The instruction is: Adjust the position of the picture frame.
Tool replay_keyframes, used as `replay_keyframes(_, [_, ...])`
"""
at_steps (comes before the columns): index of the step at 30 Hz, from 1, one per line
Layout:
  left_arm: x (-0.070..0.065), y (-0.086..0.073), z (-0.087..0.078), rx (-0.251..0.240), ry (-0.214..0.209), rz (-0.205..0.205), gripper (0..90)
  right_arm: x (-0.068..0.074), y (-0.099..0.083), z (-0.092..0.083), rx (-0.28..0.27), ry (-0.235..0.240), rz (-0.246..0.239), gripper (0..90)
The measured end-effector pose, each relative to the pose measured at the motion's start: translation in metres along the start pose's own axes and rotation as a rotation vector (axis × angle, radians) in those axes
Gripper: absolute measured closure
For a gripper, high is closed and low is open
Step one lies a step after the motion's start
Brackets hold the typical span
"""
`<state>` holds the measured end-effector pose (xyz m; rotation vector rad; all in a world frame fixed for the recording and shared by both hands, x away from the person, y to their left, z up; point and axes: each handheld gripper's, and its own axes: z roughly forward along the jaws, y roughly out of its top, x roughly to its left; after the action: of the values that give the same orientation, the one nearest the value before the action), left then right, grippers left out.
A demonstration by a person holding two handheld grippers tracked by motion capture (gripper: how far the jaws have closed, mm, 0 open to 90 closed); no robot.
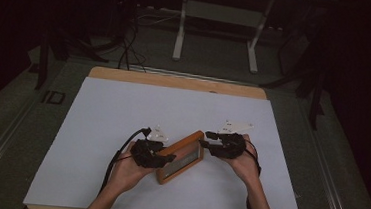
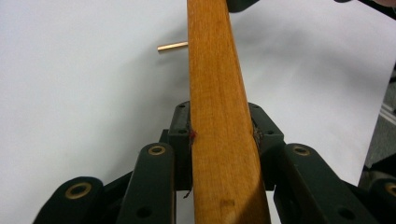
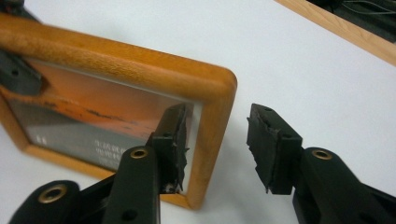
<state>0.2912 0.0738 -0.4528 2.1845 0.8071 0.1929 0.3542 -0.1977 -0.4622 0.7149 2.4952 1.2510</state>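
Left claw (image 2: 223, 135) clamps the wooden picture frame (image 2: 217, 93); a print sits inside.

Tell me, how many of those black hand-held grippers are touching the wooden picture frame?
1. The left gripper clamps the picture frame's edge. The right gripper sits at the frame's other end, jaws spread, pads off the wood.

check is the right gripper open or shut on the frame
Open: the right gripper has its jaws apart around the wooden frame's edge, one pad clear of it.

An orange-brown wooden picture frame (image 1: 181, 157) lies on a white sheet (image 1: 123, 109), between black hand-held grippers.
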Motion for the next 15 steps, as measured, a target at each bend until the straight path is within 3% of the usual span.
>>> replay_keyframes(5, [0.005, 0.003, -0.004, 0.008, -0.005, 0.096, 68.6, 0.003, 0.002, -0.001, 0.001, 0.008, -0.025, 52.9])
replay_keyframes(15, [0.024, -0.004, -0.003, 0.011, -0.051, 0.173, 68.6, 0.005, 0.002, 0.0, 0.001, 0.024, -0.032, 50.4])
